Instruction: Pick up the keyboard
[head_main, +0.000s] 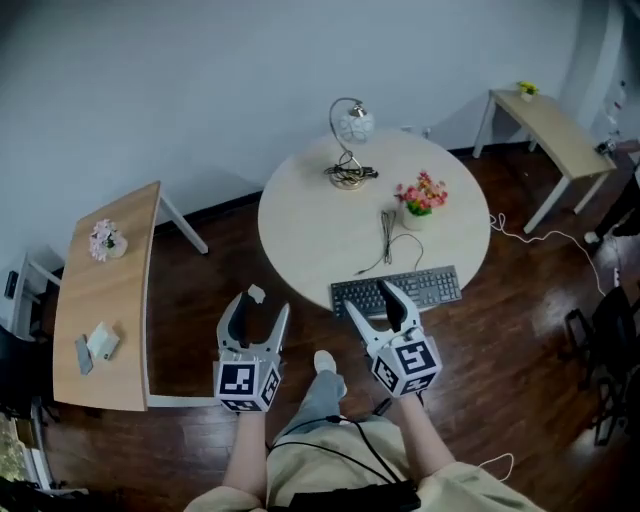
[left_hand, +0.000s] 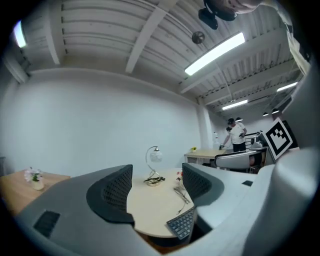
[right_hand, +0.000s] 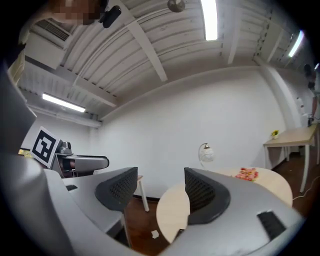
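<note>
Where the keyboard (head_main: 396, 291) sits: on the near edge of the round surface (head_main: 310, 240). In the head view the tips of the right claw (head_main: 372, 302) lie over its near side. I cannot tell if they touch it.
Right claw: open, with its jaws apart and nothing in them. Its own view shows the edge of the round surface and the brown floor (head_main: 195, 295) past the jaws.
Left claw (head_main: 258, 312): open too, holding nothing. It hangs over the floor, just short of the round surface, and the keyboard is off to its right.
Left claw's own view: the keyboard peeks out low down, beside the right jaw.
Cable (head_main: 388, 235): a thin dark line on the round surface, running from the keyboard away from both claws.
Lamp (head_main: 349, 150): on the far side of the round surface, well past both claws.
Flowers (head_main: 420, 197): pink, in a little pot, past the right claw and behind the keyboard.
Long surface (head_main: 90, 300): made of wood, well to the left of the left claw. It holds a small flower pot (head_main: 105, 240).
Legs (head_main: 330, 440): the person's own, just behind the two claws.
</note>
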